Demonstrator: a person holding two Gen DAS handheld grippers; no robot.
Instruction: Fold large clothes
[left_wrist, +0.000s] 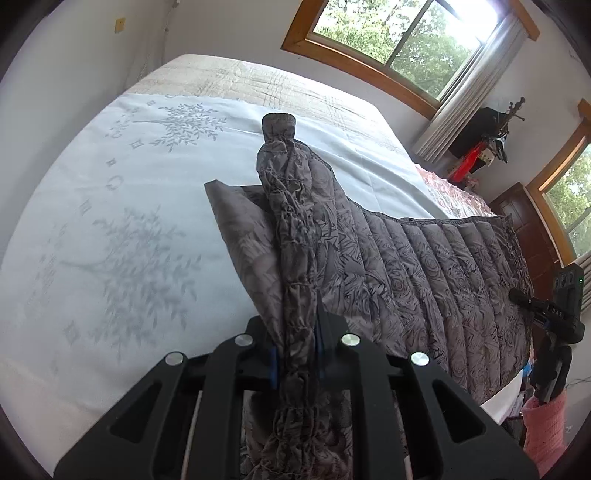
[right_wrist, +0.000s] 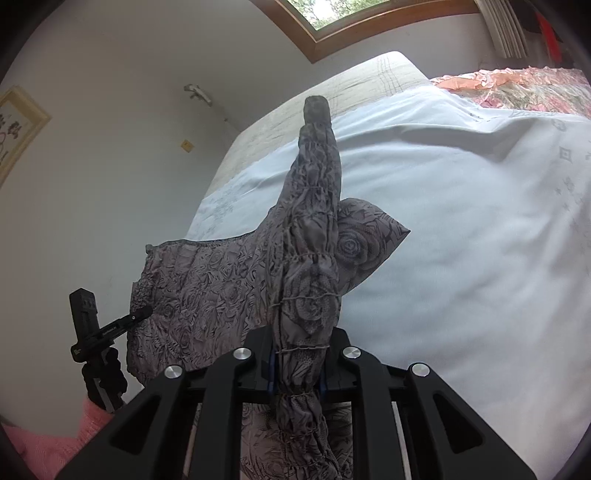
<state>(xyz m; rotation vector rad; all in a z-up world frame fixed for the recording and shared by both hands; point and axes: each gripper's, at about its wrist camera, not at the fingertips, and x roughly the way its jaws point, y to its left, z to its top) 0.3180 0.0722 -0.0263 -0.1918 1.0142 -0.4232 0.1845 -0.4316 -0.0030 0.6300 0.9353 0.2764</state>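
A grey quilted jacket (left_wrist: 424, 266) with a rose print hangs stretched between my two grippers above the bed. My left gripper (left_wrist: 297, 354) is shut on the jacket's bunched, gathered edge; a sleeve with a knit cuff (left_wrist: 279, 125) sticks up beyond it. My right gripper (right_wrist: 297, 365) is shut on the other bunched edge of the jacket (right_wrist: 207, 291), with a sleeve cuff (right_wrist: 316, 109) pointing up past it. The right gripper also shows at the right edge of the left wrist view (left_wrist: 554, 321), the left gripper at the left of the right wrist view (right_wrist: 99, 332).
A bed with a pale blue sheet (left_wrist: 110, 221) printed with trees lies below. A beige quilt (left_wrist: 240, 81) covers its far end. A pink floral bedspread (right_wrist: 517, 88) lies beside it. Windows (left_wrist: 406, 33), curtains and a dark wooden cabinet (left_wrist: 524, 221) stand along the wall.
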